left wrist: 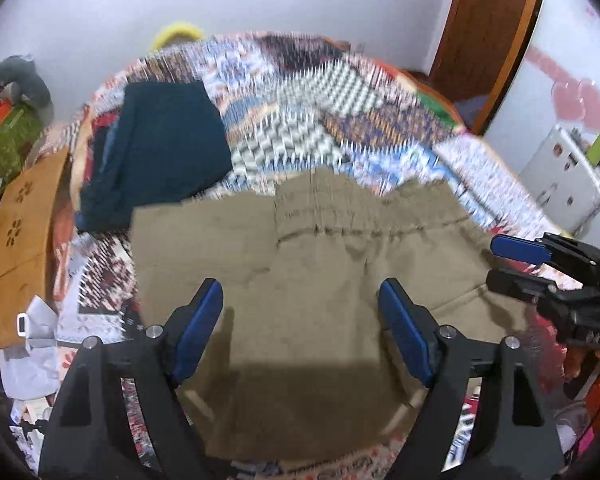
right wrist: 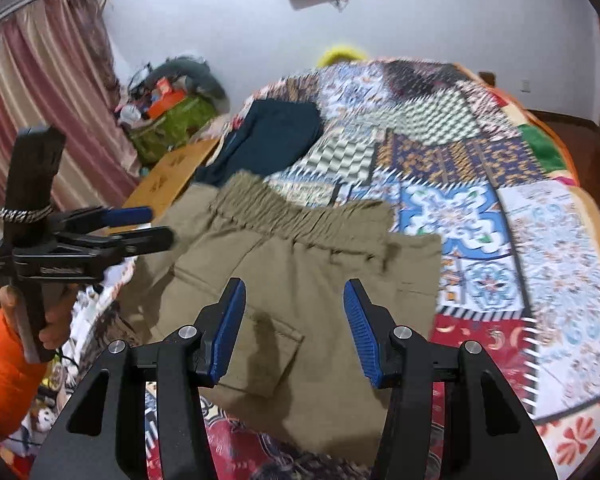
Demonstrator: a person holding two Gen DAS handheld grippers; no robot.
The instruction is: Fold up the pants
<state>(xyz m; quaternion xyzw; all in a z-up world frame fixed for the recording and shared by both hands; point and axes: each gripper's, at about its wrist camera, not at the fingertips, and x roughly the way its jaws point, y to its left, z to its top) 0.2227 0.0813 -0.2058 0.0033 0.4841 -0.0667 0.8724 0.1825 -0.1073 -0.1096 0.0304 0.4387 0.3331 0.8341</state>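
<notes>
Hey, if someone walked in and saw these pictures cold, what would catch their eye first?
Probably the khaki pants, lying partly folded in the middle of the bed with the elastic waistband at the far end. Under them the loud patchwork quilt covers the whole bed, and a folded dark teal garment lies on it just beyond the pants to the left. Both blue-padded tools, the left tool and the right tool, hang open above the khaki cloth, holding nothing.

place: home bedroom | bed (right wrist: 540,240) under a patchwork quilt (right wrist: 440,152) | pink striped curtain (right wrist: 40,92) at the window side | wooden door frame (left wrist: 488,32) | clutter pile with a green bag (right wrist: 172,124) against the white wall (right wrist: 220,12) | folded dark garment (left wrist: 168,140) lying on the quilt
</notes>
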